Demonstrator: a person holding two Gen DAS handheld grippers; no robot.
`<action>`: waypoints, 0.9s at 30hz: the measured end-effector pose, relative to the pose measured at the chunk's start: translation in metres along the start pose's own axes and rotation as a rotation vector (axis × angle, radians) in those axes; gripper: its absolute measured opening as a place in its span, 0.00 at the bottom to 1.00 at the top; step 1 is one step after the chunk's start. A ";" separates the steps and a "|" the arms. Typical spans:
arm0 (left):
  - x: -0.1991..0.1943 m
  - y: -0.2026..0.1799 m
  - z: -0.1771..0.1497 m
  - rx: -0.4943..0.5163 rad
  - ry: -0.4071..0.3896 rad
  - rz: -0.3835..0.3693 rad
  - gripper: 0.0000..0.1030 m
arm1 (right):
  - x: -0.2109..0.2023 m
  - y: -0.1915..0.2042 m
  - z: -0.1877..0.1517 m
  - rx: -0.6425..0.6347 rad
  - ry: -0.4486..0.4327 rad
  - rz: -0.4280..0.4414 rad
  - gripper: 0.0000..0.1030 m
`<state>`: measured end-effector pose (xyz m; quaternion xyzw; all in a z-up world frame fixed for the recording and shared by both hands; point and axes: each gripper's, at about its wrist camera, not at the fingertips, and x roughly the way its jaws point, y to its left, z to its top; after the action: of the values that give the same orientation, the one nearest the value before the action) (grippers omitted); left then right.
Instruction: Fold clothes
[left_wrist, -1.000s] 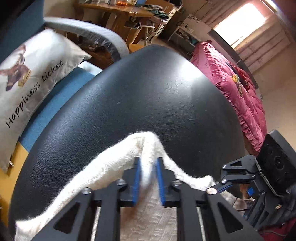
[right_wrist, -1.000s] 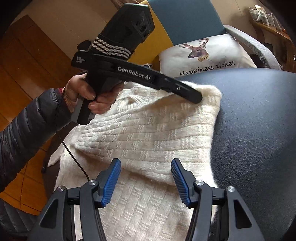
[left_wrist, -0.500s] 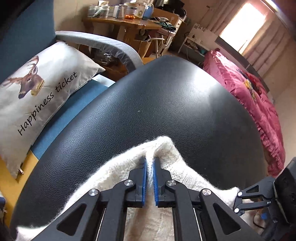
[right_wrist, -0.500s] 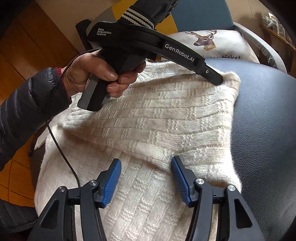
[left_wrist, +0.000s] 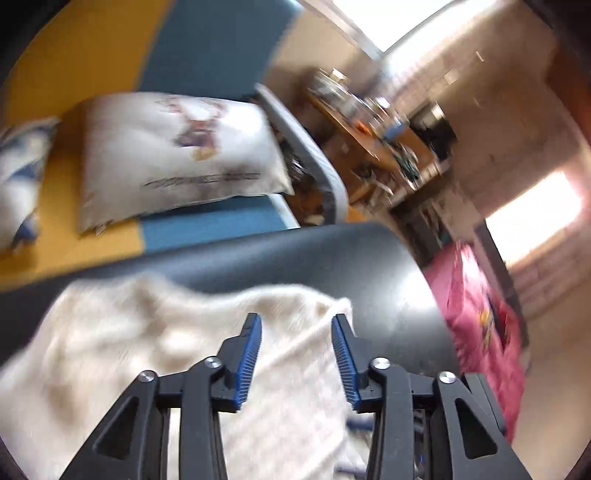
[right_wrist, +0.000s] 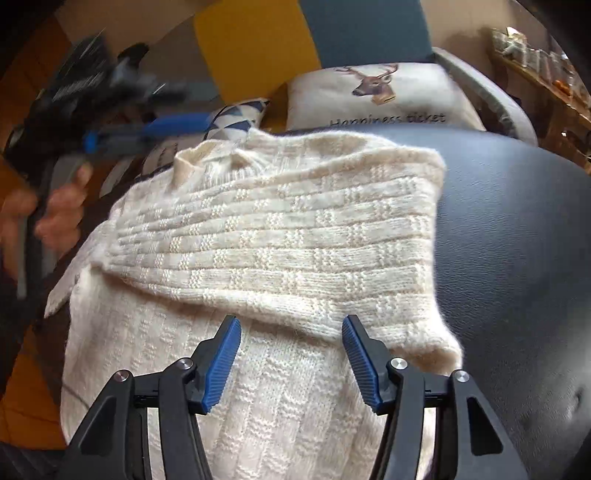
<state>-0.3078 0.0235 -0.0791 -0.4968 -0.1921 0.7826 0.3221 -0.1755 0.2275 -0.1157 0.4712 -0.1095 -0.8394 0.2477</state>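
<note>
A cream knitted sweater (right_wrist: 280, 236) lies on a black leather surface (right_wrist: 517, 240), its upper part folded over the lower part. My right gripper (right_wrist: 291, 332) is open, hovering just above the folded edge with nothing between its fingers. My left gripper (left_wrist: 297, 332) is open too, above the sweater (left_wrist: 155, 339) in a blurred view. In the right wrist view the left gripper (right_wrist: 177, 123) appears blurred at the upper left, held in a hand (right_wrist: 59, 210), off to the sweater's left side.
Behind the black surface (left_wrist: 332, 254) stands a blue and yellow sofa (left_wrist: 207, 48) with a deer-print cushion (right_wrist: 376, 96) and a patterned cushion (right_wrist: 236, 118). A cluttered wooden table (left_wrist: 369, 125) and a pink bed cover (left_wrist: 480, 332) lie further back.
The left gripper opened, let go of the sweater's corner and pulled back to the left, swinging its view towards the sofa. The right gripper stayed open over the fold.
</note>
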 end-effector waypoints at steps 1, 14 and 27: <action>-0.027 0.015 -0.020 -0.061 -0.031 -0.008 0.47 | -0.006 0.005 -0.001 0.010 -0.017 0.002 0.60; -0.403 0.240 -0.373 -0.944 -0.665 0.342 0.60 | 0.021 0.131 -0.102 -0.041 0.136 0.146 0.67; -0.440 0.326 -0.414 -1.180 -0.818 0.362 0.60 | 0.029 0.178 -0.111 -0.106 0.202 0.073 0.67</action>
<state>0.0950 -0.5245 -0.1727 -0.2800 -0.6005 0.7127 -0.2301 -0.0388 0.0656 -0.1215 0.5355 -0.0565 -0.7825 0.3126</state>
